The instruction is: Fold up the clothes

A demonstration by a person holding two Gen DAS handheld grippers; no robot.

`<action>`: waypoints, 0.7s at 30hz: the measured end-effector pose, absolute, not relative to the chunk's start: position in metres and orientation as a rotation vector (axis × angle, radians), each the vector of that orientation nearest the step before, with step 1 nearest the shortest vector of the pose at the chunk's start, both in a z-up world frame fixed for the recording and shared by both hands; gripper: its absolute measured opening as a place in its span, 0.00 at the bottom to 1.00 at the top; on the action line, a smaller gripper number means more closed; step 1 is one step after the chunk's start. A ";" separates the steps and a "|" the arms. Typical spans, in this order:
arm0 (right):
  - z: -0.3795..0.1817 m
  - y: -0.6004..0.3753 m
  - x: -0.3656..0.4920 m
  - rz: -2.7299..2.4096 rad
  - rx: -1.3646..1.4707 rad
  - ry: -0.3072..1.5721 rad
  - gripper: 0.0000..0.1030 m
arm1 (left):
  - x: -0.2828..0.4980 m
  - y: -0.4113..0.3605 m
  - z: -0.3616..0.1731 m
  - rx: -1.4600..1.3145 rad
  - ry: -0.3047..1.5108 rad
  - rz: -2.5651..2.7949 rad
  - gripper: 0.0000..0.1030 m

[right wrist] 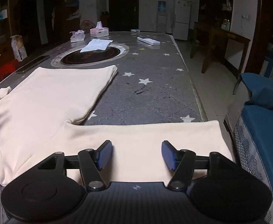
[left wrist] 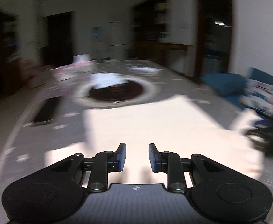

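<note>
The cream sweatshirt (right wrist: pixel 48 100) looks soft, light and floppy, best pinched at its sleeve (right wrist: pixel 155 136) cuff, beneath the wide, empty right claw (right wrist: pixel 137 155); left claw (left wrist: pixel 137 157) narrow, empty

The left gripper (left wrist: pixel 137 157) points forward and somewhat downward, its two blue-padded fingers (left wrist: pixel 122 157) parted by a narrow gap — nothing sits between them, and the pads press on nothing. The left wrist view is heavily smeared by blur. The right gripper (right wrist: pixel 136 155) also tilts downward, its fingers (right wrist: pixel 104 155) spread much wider, each angled outward at the tip — the space between them is clear. No hand or sleeve shows in either view.
</note>
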State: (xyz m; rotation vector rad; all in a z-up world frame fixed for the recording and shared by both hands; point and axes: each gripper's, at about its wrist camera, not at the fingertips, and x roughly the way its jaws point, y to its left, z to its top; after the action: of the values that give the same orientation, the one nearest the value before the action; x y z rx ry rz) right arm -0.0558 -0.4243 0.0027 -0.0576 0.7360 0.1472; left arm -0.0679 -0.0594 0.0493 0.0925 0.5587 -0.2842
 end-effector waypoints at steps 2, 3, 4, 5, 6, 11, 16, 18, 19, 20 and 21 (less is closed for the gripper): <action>0.000 -0.425 -0.056 0.135 -0.046 0.732 0.71 | -0.054 -0.035 0.047 0.063 0.574 -0.168 0.28; -0.001 -0.425 -0.056 0.133 -0.041 0.728 0.73 | -0.047 -0.026 0.044 0.058 0.588 -0.134 0.28; -0.002 -0.425 -0.056 0.132 -0.039 0.725 0.75 | -0.040 -0.017 0.042 0.054 0.602 -0.099 0.29; -0.003 -0.425 -0.056 0.130 -0.037 0.724 0.80 | -0.033 -0.008 0.039 0.049 0.615 -0.065 0.32; -0.003 -0.425 -0.057 0.128 -0.035 0.722 0.81 | -0.027 0.001 0.037 0.044 0.629 -0.031 0.35; -0.006 -0.423 -0.057 0.125 -0.031 0.715 0.90 | -0.007 0.020 0.022 0.024 0.694 -0.009 0.41; -0.009 -0.419 -0.057 0.128 -0.028 0.706 0.98 | 0.000 0.022 0.016 -0.006 0.703 -0.027 0.40; -0.010 -0.418 -0.056 0.129 -0.026 0.705 1.00 | 0.001 0.022 0.015 -0.021 0.699 -0.038 0.26; -0.010 -0.418 -0.056 0.128 -0.025 0.704 1.00 | 0.001 0.023 0.016 -0.023 0.693 -0.037 0.19; -0.010 -0.418 -0.057 0.127 -0.024 0.703 1.00 | 0.001 0.023 0.016 -0.025 0.687 -0.036 0.13; -0.010 -0.418 -0.057 0.127 -0.024 0.702 1.00 | 0.000 0.024 0.016 -0.027 0.681 -0.035 0.10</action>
State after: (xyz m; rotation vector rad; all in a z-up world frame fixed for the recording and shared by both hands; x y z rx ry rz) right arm -0.0568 -0.4180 -0.0101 -0.0237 0.7016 0.1271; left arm 0.0001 0.0236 0.0156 -0.0271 0.6807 -0.0353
